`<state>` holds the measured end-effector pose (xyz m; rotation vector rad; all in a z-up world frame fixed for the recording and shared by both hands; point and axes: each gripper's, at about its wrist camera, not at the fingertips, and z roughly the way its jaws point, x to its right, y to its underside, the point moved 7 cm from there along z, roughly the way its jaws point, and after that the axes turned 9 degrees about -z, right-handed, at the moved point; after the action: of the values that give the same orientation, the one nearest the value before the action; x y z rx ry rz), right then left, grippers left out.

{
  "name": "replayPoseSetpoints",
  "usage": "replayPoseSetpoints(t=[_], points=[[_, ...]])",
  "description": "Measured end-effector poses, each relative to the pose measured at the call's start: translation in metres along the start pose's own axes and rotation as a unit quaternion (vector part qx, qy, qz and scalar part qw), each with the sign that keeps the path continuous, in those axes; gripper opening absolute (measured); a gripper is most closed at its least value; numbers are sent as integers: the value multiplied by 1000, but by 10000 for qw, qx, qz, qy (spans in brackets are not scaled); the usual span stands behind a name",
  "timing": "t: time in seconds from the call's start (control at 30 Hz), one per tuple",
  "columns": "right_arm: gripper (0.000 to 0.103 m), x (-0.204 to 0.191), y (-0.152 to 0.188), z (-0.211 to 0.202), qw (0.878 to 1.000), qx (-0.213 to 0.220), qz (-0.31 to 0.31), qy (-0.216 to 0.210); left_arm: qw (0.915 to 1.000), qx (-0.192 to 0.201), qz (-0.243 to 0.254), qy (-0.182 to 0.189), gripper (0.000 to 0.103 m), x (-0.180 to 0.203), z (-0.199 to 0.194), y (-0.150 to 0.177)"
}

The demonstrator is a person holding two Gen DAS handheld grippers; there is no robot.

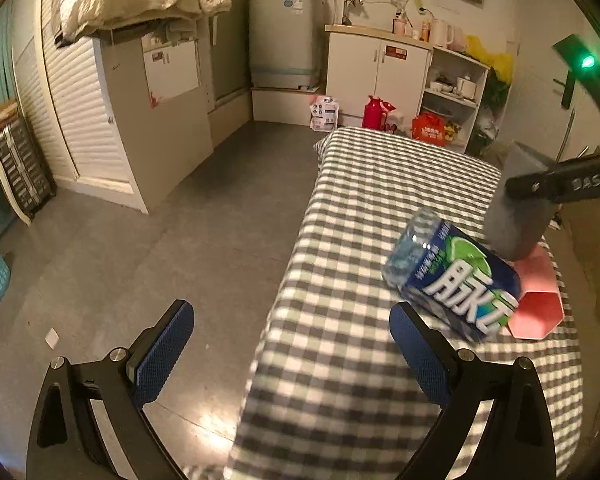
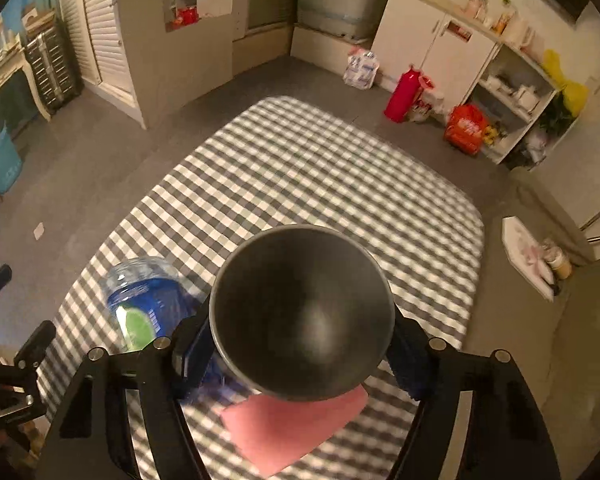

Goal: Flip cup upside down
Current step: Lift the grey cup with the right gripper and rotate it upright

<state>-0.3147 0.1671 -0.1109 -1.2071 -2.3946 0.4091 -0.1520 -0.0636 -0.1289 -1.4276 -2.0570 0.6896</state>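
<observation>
My right gripper (image 2: 300, 348) is shut on a grey cup (image 2: 302, 312), held above the checkered table with its open mouth facing the camera. In the left wrist view the grey cup (image 1: 518, 208) hangs tilted at the right, clamped by the right gripper's finger (image 1: 560, 184). My left gripper (image 1: 292, 344) is open and empty, low over the table's left edge. A pink hexagonal cup (image 1: 536, 300) lies on its side on the table; it also shows in the right wrist view (image 2: 292, 428), below the grey cup.
A plastic bottle with a blue label (image 1: 452, 276) lies on its side on the checkered tablecloth (image 1: 360, 216), touching the pink cup; it shows in the right wrist view too (image 2: 144, 300). The floor (image 1: 180, 240) drops off left of the table. Cabinets stand beyond.
</observation>
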Motion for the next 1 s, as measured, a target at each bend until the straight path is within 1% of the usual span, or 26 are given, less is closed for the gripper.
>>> replayPoseSetpoints(t=[0.13, 0.23, 0.3, 0.37, 0.43, 0.53, 0.6, 0.67, 0.73, 0.77, 0.8, 0.87, 1.0], points=[[74, -7, 2, -45, 9995, 286, 65, 80, 9999, 43, -60, 102, 101, -4, -17, 3], [74, -22, 9, -85, 9988, 477, 85, -41, 9997, 151, -55, 178, 101, -8, -32, 4], [74, -40, 19, -104, 9988, 493, 9, -17, 9996, 172, -64, 195, 101, -10, -38, 5], [74, -57, 37, -126, 9989, 459, -31, -103, 9996, 176, -66, 212, 101, -12, -41, 4], [74, -79, 65, -139, 9994, 230, 28, -238, 9996, 198, -80, 191, 101, -15, -45, 3], [74, -112, 107, -135, 9983, -244, 24, -521, 9993, 240, -130, 236, 101, -18, -52, 1], [74, -136, 132, -121, 9944, -569, 142, -884, 9994, 255, -119, 202, 101, -22, -54, 1], [73, -151, 146, -104, 9904, -793, 268, -1097, 9994, 282, -122, 172, 101, -25, -57, 1], [74, -161, 155, -84, 9878, -951, 461, -1147, 9994, 277, -143, 159, 101, -28, -59, 2], [73, -162, 155, -75, 9863, -984, 581, -1187, 9994, 273, -147, 179, 101, -30, -60, 2], [72, -163, 152, -73, 9863, -831, 718, -1231, 9994, 265, -142, 184, 101, -31, -60, 2], [72, -157, 142, -63, 9852, -704, 1001, -1200, 9994, 261, -127, 168, 101, -32, -60, 3], [72, -150, 133, -41, 9820, -569, 1457, -1058, 9995, 263, -102, 135, 101, -37, -60, 1]])
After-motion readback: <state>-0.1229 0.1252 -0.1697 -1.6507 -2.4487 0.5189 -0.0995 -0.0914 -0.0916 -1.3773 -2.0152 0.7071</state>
